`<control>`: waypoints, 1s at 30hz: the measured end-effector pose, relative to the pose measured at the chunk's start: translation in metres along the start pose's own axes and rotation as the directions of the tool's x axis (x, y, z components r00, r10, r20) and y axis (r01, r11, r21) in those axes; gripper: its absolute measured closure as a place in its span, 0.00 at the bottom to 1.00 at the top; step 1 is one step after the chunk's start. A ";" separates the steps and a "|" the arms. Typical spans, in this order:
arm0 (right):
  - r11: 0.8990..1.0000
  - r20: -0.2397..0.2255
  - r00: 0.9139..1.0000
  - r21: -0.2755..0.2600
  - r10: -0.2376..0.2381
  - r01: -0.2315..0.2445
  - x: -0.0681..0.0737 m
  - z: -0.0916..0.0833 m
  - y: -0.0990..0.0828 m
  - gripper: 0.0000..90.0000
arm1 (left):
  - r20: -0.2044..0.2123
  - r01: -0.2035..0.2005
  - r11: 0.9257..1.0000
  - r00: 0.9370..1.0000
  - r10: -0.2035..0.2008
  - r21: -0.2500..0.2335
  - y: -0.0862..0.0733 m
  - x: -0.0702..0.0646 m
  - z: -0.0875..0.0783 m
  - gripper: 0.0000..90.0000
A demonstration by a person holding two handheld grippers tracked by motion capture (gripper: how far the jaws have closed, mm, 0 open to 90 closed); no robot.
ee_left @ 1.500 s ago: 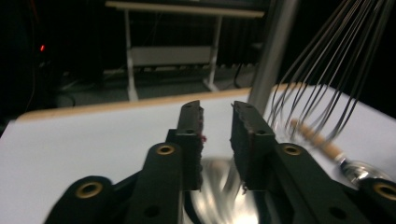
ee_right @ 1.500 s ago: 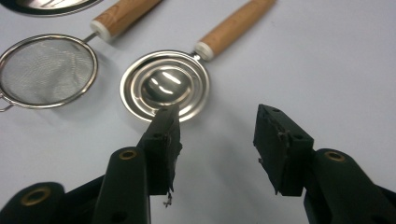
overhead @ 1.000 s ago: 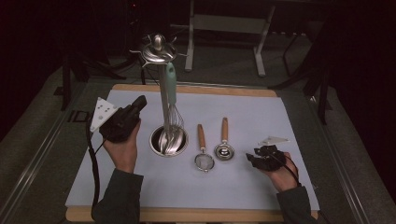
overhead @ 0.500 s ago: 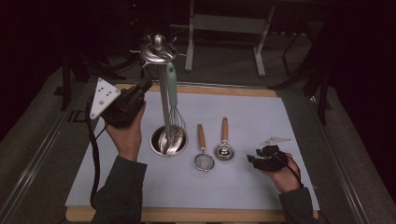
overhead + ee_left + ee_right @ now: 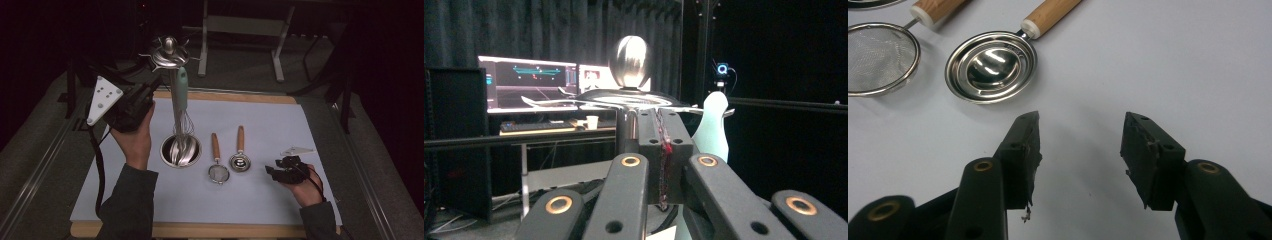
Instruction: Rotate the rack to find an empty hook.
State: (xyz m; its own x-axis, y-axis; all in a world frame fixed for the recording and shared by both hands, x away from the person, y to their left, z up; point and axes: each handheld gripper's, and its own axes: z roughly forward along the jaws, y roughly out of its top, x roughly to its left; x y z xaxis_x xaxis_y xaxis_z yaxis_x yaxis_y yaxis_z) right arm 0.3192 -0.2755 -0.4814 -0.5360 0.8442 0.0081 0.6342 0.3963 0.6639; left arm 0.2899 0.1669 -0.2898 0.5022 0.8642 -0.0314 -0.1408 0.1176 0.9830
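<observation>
Steel and mint-green, the whisk [image 5: 181, 117] hung upright from the top disc of the utensil stand [image 5: 169, 54], its wire loops reaching down to the stand's round base [image 5: 180, 150] near the middle-left of the pale mat [image 5: 280, 125]. Its long axis ran straight up and down, parallel to the stand's post. The left gripper [image 5: 142, 97] stood just to the whisk's left, level with the handle, with its jaws pressed together and nothing between them; in the left gripper view the handle [image 5: 712, 127] rose just beyond the closed pads, to their right. That hand was clearly the nearer one. The right gripper [image 5: 1080, 135] rested well apart at the mat's right side, jaws having just been opening, spread and empty, pointing at the 2 wooden-handled pieces: the measuring spoon [image 5: 990, 65] and the small strainer [image 5: 878, 57].
</observation>
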 end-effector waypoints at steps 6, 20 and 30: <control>1.000 0.004 1.000 0.002 -0.003 0.003 0.000 0.000 0.000 0.56 | -0.008 -0.010 1.000 1.000 0.010 0.000 0.002 0.002 0.001 1.00; 1.000 0.001 1.000 0.004 -0.003 0.003 0.000 0.001 -0.001 0.56 | -0.049 -0.002 1.000 0.999 0.003 0.003 0.004 0.017 -0.001 1.00; 1.000 -0.002 1.000 0.006 -0.006 0.006 0.001 0.002 -0.001 0.56 | -0.068 0.011 1.000 0.998 -0.010 0.016 0.008 0.031 0.000 1.00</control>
State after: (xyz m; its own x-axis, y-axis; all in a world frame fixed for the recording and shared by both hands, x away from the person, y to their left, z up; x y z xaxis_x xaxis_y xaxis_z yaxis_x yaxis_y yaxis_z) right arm 0.3192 -0.2747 -0.4836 -0.5412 0.8409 0.0058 0.6343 0.4037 0.6593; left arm 0.3040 0.1951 -0.2826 0.4443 0.8943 -0.0532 -0.1219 0.1193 0.9853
